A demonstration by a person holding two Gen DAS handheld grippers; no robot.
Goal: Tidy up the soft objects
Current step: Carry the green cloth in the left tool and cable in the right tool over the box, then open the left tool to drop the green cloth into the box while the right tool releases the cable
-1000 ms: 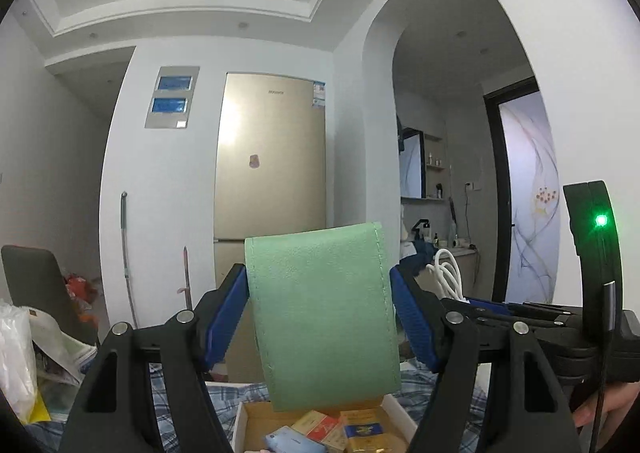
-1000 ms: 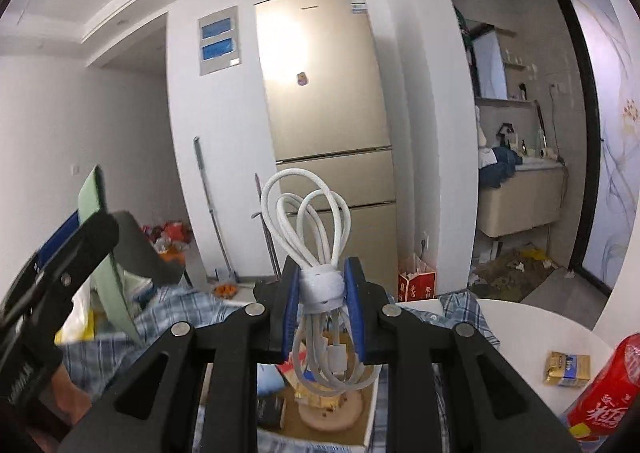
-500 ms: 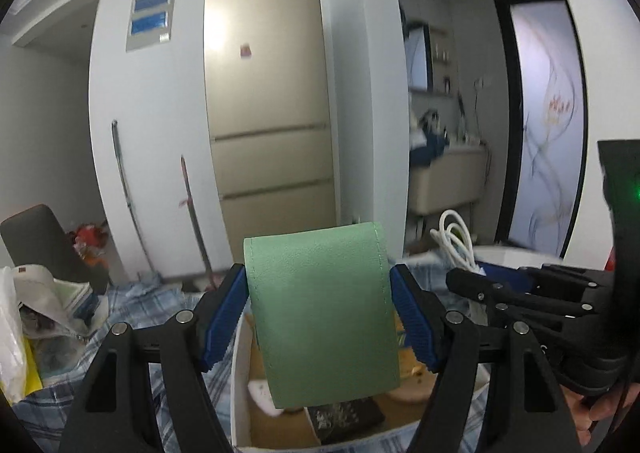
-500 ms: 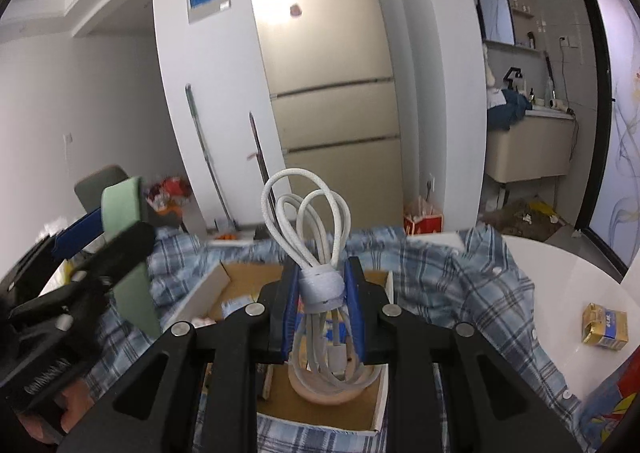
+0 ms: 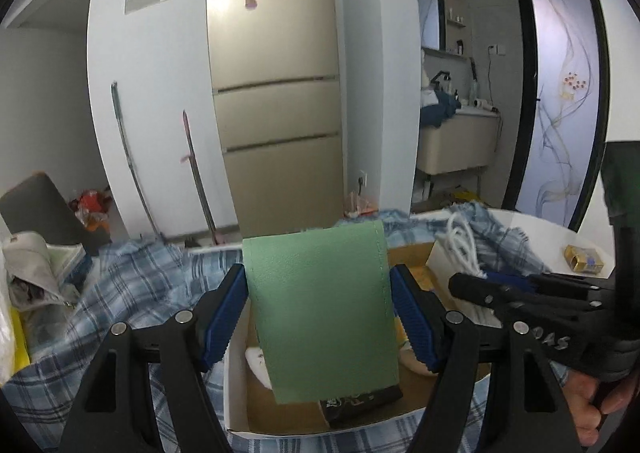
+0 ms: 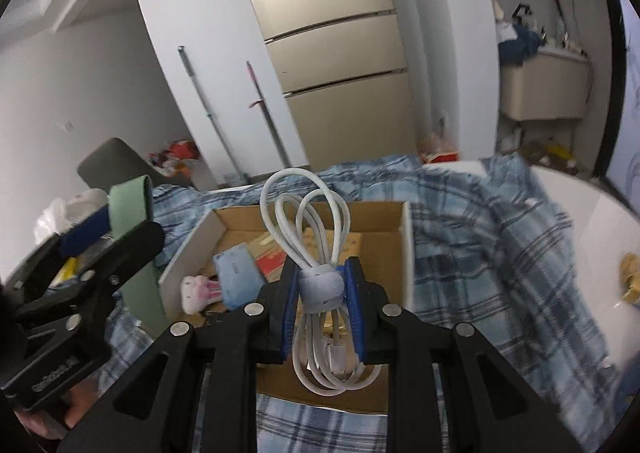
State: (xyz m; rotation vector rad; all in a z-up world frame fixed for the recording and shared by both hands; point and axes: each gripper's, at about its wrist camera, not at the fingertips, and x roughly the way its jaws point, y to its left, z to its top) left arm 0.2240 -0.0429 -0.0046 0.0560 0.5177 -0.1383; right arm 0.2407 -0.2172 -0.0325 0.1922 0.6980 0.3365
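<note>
- Left wrist view: my left claw pinches a green, pebble-grained leatherette pouch by its side edges, flat and upright, just above the open white-walled cardboard box on the blue plaid cloth. I judge the step in hand is placing; next, lower and let go.
- Right wrist view: my right claw is pressed onto a coiled white braided cable at its grey strap, over the same box. It needs a bare spot beside the plush bunny.

A mint-green pouch, a white cable with a grey strap, blue pads on black hand-held grippers, a blue-and-white plaid cloth, a brown-lined white box.
</note>
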